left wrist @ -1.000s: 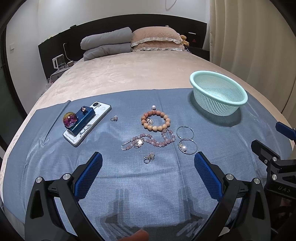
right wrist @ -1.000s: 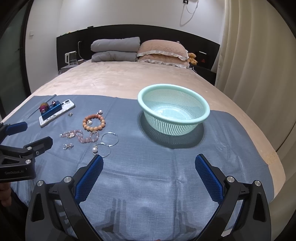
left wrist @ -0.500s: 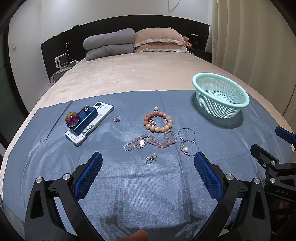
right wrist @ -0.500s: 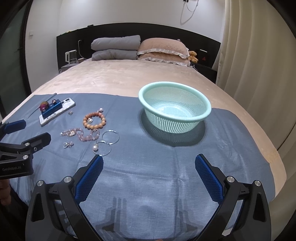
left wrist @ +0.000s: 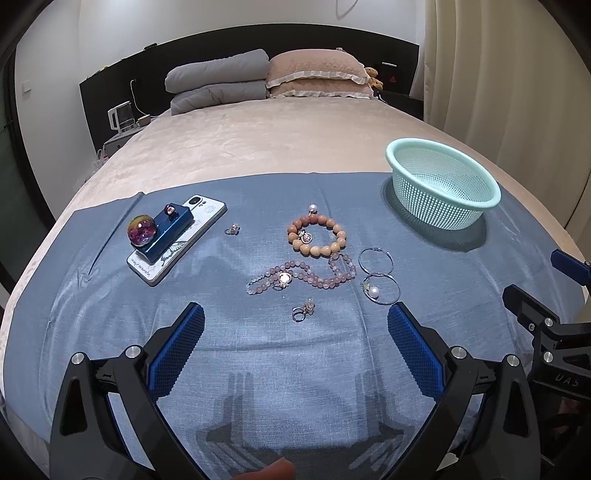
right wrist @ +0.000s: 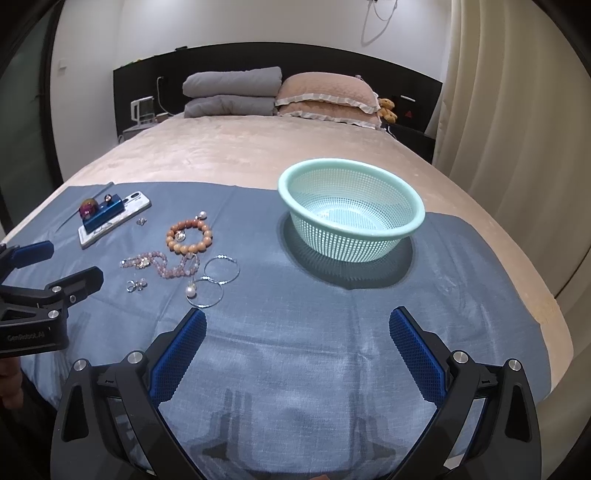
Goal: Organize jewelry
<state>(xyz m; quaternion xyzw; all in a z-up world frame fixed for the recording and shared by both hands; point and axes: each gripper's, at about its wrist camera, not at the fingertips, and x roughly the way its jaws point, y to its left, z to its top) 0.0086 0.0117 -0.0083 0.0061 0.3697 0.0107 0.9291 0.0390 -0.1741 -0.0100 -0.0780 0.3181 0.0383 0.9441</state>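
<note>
A beige-covered bed stands against a black headboard and white wall, with folded grey quilts beside stacked pink pillows, cream curtains on the right, and a kettle at the left bedside.

Both wrist cameras look forward from just behind their claws, low over the bed's foot, sharing the mint basket.

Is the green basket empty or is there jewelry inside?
Mostly empty: the basket stands upright, with only a tiny glint on its floor; what that is, I cannot tell.
</note>
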